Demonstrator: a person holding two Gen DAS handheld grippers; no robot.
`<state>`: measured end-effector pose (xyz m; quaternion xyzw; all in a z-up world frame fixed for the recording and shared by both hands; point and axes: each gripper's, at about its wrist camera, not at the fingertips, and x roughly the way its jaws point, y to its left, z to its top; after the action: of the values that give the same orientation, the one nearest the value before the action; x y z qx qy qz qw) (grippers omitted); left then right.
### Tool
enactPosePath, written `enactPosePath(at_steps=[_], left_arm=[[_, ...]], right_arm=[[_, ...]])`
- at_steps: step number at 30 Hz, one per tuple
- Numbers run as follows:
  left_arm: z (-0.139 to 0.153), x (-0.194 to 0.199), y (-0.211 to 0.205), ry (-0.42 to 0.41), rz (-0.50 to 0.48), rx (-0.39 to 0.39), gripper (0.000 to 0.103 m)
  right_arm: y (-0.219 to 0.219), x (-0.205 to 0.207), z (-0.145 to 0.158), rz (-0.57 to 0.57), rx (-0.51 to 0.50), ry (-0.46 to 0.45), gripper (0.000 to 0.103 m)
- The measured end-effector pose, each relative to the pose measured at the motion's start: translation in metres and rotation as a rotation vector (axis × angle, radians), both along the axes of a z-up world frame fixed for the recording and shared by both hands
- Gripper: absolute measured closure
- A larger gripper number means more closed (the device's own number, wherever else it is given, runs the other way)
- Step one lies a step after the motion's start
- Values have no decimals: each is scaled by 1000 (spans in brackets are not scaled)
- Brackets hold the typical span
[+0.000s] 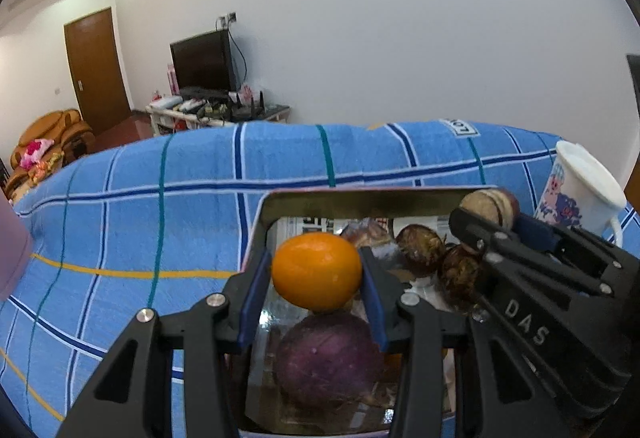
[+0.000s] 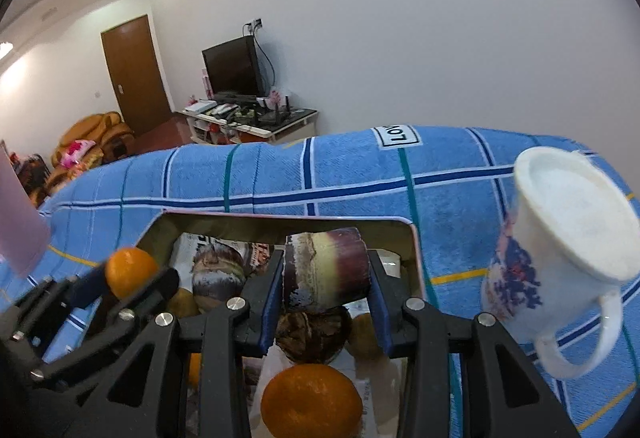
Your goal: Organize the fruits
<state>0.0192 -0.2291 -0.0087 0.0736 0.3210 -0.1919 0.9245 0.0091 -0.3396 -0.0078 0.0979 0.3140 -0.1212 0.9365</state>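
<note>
- Now the left gripper (image 1: pixel 317 274) clamps an orange (image 1: pixel 317 270) between its blue pads, held above the metal tin (image 1: pixel 360 197).
- Beside it, the right gripper (image 2: pixel 325 278) grips a short purple-and-cream cane piece (image 2: pixel 325 270) over the same tin.
- Inside the tin lie a purple round fruit (image 1: pixel 328 358), brown bulbs (image 1: pixel 420 248) and another orange (image 2: pixel 311 402).
- A white mug (image 2: pixel 576 238) stands to the tin's right on the blue checked cloth (image 1: pixel 160 217).

A blue checked terry-cloth towel (image 1: pixel 280 157), matt and nubby, lies under a shiny rectangular metal tin (image 1: pixel 360 199) lined with printed paper, beside a glossy white ceramic mug (image 2: pixel 572 238); the round orange (image 1: pixel 317 270) looks smooth and waxy.
</note>
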Motion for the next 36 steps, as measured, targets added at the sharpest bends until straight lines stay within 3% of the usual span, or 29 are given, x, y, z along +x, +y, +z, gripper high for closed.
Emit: enactPosePath(at_steps=[5, 8, 10, 13, 16, 24, 30, 36], left_arm=[[-1, -2, 0, 3, 2, 10, 56], [2, -3, -1, -21, 10, 19, 50], [6, -10, -2, -55, 6, 6, 21], [14, -22, -2, -129, 11, 8, 0], [22, -35, 1, -192, 19, 3, 0], [26, -54, 23, -251, 69, -24, 0], [26, -75, 35, -324, 93, -17, 0], [29, -92, 47, -338, 101, -35, 0]], right_arm=[[-5, -1, -1, 34, 40, -12, 61], [-6, -3, -2, 77, 84, -36, 49], [-3, -9, 4, 111, 108, -78, 43], [6, -23, 15, 124, 76, -149, 32], [9, -45, 24, 77, 33, -232, 28], [24, -87, 38, -57, -91, -428, 25], [33, -105, 38, -46, -146, -438, 25], [42, -136, 41, -61, -174, -462, 25]])
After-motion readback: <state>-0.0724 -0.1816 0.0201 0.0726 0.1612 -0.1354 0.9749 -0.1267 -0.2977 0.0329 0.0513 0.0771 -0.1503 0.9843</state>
